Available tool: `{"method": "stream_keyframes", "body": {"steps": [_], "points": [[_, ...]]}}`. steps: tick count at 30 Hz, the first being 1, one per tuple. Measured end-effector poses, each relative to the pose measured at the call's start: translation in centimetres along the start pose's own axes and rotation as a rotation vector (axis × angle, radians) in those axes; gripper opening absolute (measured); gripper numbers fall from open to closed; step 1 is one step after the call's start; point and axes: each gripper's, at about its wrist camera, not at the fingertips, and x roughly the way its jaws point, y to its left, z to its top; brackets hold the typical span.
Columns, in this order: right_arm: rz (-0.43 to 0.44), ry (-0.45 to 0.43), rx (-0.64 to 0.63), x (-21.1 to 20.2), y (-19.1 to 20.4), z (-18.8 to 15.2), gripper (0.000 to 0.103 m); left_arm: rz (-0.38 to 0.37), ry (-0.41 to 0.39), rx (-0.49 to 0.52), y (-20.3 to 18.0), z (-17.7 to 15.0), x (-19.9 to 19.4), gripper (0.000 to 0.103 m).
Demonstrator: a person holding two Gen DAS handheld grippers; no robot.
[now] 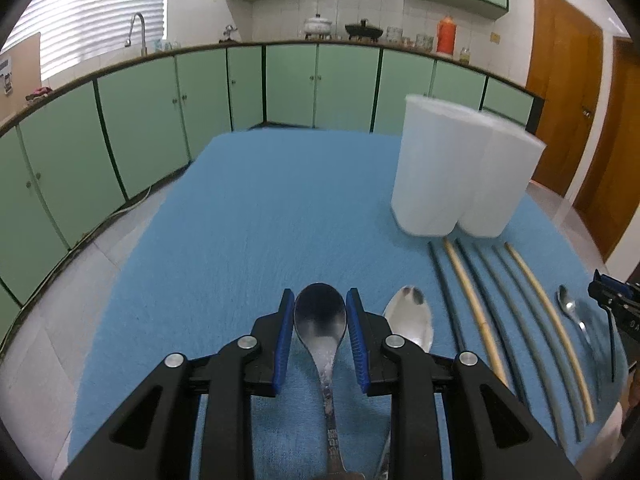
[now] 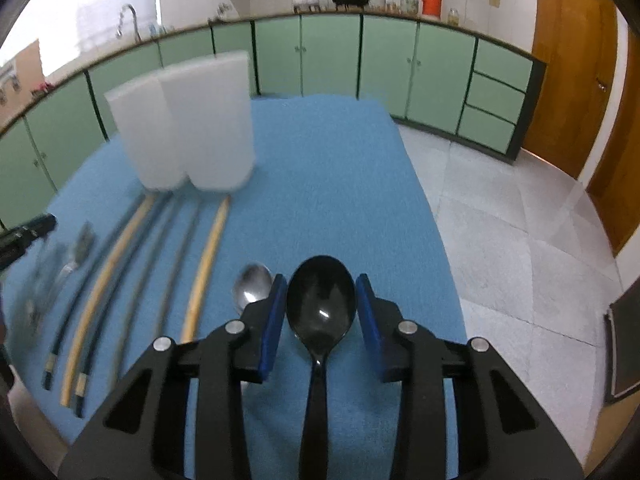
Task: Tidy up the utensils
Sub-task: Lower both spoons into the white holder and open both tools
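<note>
The left claw [image 1: 320,334] is open around a hard, slippery metal spoon [image 1: 322,322] (grab its neck). The right claw [image 2: 321,324] is open around a light black plastic spoon [image 2: 320,304].

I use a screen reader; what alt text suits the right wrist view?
The right gripper straddles a black spoon lying on blue cloth, jaws open. Left lie chopsticks and a white holder.

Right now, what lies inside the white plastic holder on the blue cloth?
Nothing rises above the rim of the white plastic holder. Its cloudy walls hide the inside, so the contents cannot be seen.
</note>
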Motion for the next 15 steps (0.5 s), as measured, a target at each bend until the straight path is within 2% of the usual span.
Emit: {"method": "stream_keyframes", "body": {"steps": [7, 15], "points": [[0.074, -0.127, 0.002, -3.9, 0.2, 2.0, 0.034, -0.026, -0.127, -0.029, 0.8, 0.8, -3.3, 0.026], [0.173, -0.324, 0.015, -7.3, 0.9, 5.9, 0.034, -0.059, -0.249, -0.065, 1.4, 3.0, -5.8, 0.026]]}}
